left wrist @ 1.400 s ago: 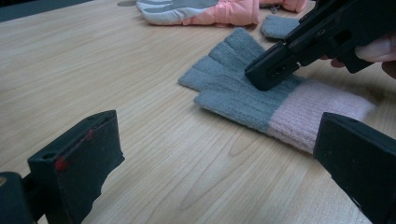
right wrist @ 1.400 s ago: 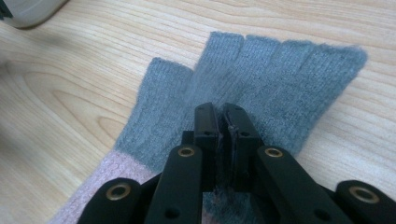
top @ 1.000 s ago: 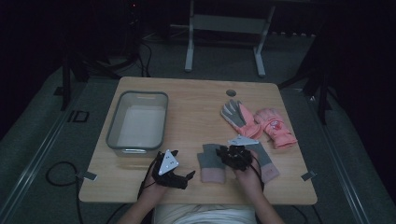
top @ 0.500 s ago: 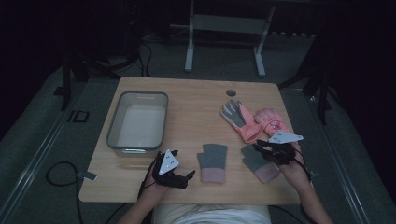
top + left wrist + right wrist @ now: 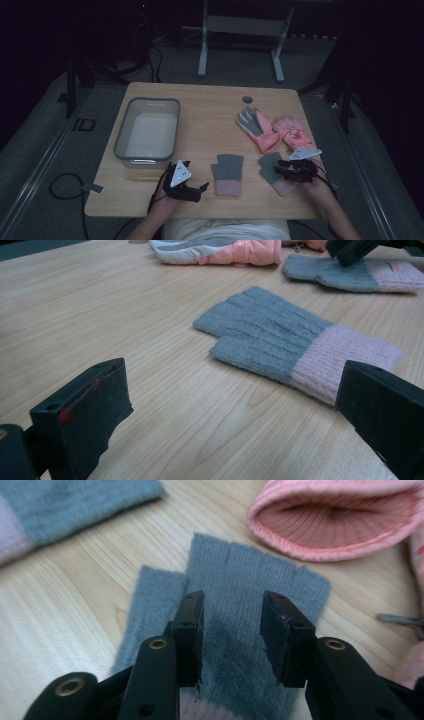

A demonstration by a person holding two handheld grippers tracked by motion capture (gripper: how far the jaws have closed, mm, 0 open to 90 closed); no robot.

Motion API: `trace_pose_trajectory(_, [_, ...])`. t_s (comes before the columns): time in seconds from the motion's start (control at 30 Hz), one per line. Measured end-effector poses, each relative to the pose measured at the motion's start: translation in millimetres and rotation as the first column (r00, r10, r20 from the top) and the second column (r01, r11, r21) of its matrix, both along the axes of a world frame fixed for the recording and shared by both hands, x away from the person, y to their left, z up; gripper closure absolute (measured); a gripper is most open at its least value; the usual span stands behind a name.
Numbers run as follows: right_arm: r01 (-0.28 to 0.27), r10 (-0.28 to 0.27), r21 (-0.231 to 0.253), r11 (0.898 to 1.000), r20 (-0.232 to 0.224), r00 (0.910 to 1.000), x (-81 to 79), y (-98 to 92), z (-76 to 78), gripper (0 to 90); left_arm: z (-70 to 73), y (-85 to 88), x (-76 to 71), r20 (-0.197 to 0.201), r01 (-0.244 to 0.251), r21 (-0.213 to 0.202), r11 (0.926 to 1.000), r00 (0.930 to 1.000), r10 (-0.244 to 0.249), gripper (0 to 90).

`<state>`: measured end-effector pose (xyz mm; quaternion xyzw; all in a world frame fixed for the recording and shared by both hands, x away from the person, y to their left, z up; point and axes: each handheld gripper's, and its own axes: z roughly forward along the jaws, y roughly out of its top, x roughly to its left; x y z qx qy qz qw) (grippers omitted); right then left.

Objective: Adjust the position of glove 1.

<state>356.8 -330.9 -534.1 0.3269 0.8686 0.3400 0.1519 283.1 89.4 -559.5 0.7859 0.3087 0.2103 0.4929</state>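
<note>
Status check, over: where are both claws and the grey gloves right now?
Right claw just opening, over right grey glove, no grip. Left claw open, idle near middle grey glove. Nothing blocking.

table (image 5: 210, 107): pale matt wood | grey glove (image 5: 240, 605): fuzzy knit | tub (image 5: 121, 135): clear glossy plastic

High view is coming through dim and underexposed; the room around the table (image 5: 210, 107) is sinking into near black, light falling from above onto the wood. Grain is showing, fine detail is smearing. Left gripper view is reading brighter, soft sheen glaring across the tabletop, near jaws going blurry. Right gripper view is looking evenly lit; the grey glove (image 5: 240, 605) is carrying a dark shadow between the jaws, and the upper corners are drifting out of focus.
</note>
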Motion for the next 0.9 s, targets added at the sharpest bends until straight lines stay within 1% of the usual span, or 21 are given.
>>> trace_pose_trajectory(0.1, [-0.018, 0.017, -0.008, 1.0, -0.034, 0.9993, 6.1, 1.2, -7.1, 62.8, 0.0, 0.0, -0.3, 0.001, 0.0, 0.0, 1.0, 1.0, 0.0, 0.7])
trace_pose_trajectory(0.17, [-0.022, 0.022, -0.003, 1.0, -0.042, 0.9989, 8.2, 0.6, -8.2, 65.8, 0.0, -0.1, -0.5, 0.003, 0.001, 0.002, 1.0, 1.0, -0.001, 0.7])
trace_pose_trajectory(0.23, [-0.02, 0.019, -0.014, 1.0, -0.048, 0.9987, 7.2, 2.3, -7.8, 74.6, 0.0, -0.3, -0.4, 0.003, 0.002, 0.004, 1.0, 1.0, -0.002, 0.7])
trace_pose_trajectory(0.3, [-0.026, 0.025, -0.038, 0.999, -0.023, 0.9994, 3.5, 6.0, -8.3, 82.6, 0.0, -0.3, -0.2, 0.003, 0.003, 0.006, 1.0, 1.0, -0.003, 0.7])
trace_pose_trajectory(0.37, [-0.001, 0.0, -0.057, 0.998, -0.011, 0.9999, 0.2, 10.4, -7.9, 84.7, 0.0, -0.3, -0.2, 0.002, 0.002, 0.005, 1.0, 1.0, -0.002, 0.7])
trace_pose_trajectory(0.4, [0.018, -0.019, -0.06, 0.998, -0.012, 0.9997, -0.8, 12.0, -7.2, 85.4, 0.0, -0.2, -0.2, 0.002, 0.001, 0.004, 1.0, 1.0, -0.001, 0.7])
trace_pose_trajectory(0.43, [0.018, -0.019, -0.06, 0.998, -0.012, 0.9997, -0.8, 12.0, -7.2, 85.4, 0.0, -0.2, -0.2, 0.002, 0.001, 0.004, 1.0, 1.0, -0.001, 0.7])
trace_pose_trajectory(0.47, [0.044, -0.045, -0.066, 0.997, -0.017, 0.9988, -2.2, 14.2, -5.4, 85.9, 0.1, 0.1, -0.7, 0.004, -0.001, 0.002, 1.0, 1.0, 0.001, 0.7])
trace_pose_trajectory(0.5, [0.055, -0.056, -0.05, 0.997, -0.012, 0.9984, -9.7, 21.4, 2.5, 86.1, 0.1, 0.1, -0.7, 0.005, -0.002, 0.002, 1.0, 1.0, 0.002, 0.7])
trace_pose_trajectory(0.57, [0.059, -0.06, -0.043, 0.997, -0.009, 0.9982, -11.9, 23.2, 5.5, 86.1, 0.1, 0.0, -0.8, 0.005, -0.003, 0.003, 1.0, 1.0, 0.003, 0.7])
trace_pose_trajectory(0.6, [0.089, -0.089, -0.02, 0.996, 0.0, 0.996, -17.9, 28.4, 14.3, 86.1, 0.0, -0.2, -0.6, 0.004, -0.002, 0.004, 1.0, 1.0, 0.002, 0.7])
trace_pose_trajectory(0.63, [0.13, -0.13, 0.01, 0.991, 0.026, 0.9911, -25.3, 34.8, 28.3, 86.1, 0.0, -0.3, -0.5, 0.003, -0.001, 0.005, 1.0, 1.0, 0.001, 0.7])
trace_pose_trajectory(0.67, [0.169, -0.17, 0.026, 0.985, 0.042, 0.9845, -29.7, 38.6, 38.1, 86.2, 0.0, -0.4, -0.6, 0.004, -0.001, 0.005, 1.0, 1.0, 0.001, 0.7])
trace_pose_trajectory(0.7, [0.19, -0.192, 0.053, 0.98, 0.048, 0.9802, -33.0, 40.3, 45.4, 86.2, 0.0, -0.4, -0.8, 0.005, -0.001, 0.005, 1.0, 1.0, 0.001, 0.7])
trace_pose_trajectory(0.73, [0.203, -0.207, 0.074, 0.976, 0.047, 0.9772, -36.1, 42.3, 51.1, 86.2, 0.0, -0.3, -1.0, 0.008, -0.002, 0.005, 1.0, 1.0, 0.002, 0.7])
trace_pose_trajectory(0.8, [0.244, -0.249, 0.093, 0.965, 0.046, 0.9675, -41.6, 45.9, 57.1, 86.2, 0.0, -0.3, -1.2, 0.008, -0.002, 0.007, 1.0, 1.0, 0.002, 0.7])
trace_pose_trajectory(0.83, [0.275, -0.281, 0.105, 0.956, 0.043, 0.9588, -44.1, 46.4, 57.7, 86.2, 0.0, -0.4, -1.1, 0.005, -0.003, 0.006, 1.0, 1.0, 0.003, 0.7])
trace_pose_trajectory(0.87, [0.314, -0.319, 0.129, 0.941, 0.023, 0.9473, -46.2, 45.7, 56.7, 86.2, 0.0, -0.5, -0.8, 0.002, -0.002, 0.008, 1.0, 1.0, 0.002, 0.7])
trace_pose_trajectory(0.9, [0.344, -0.346, 0.164, 0.925, -0.013, 0.938, -47.6, 44.3, 54.5, 86.2, 0.1, -0.5, -0.3, 0.0, -0.001, 0.011, 0.9999, 1.0, 0.001, 0.7])
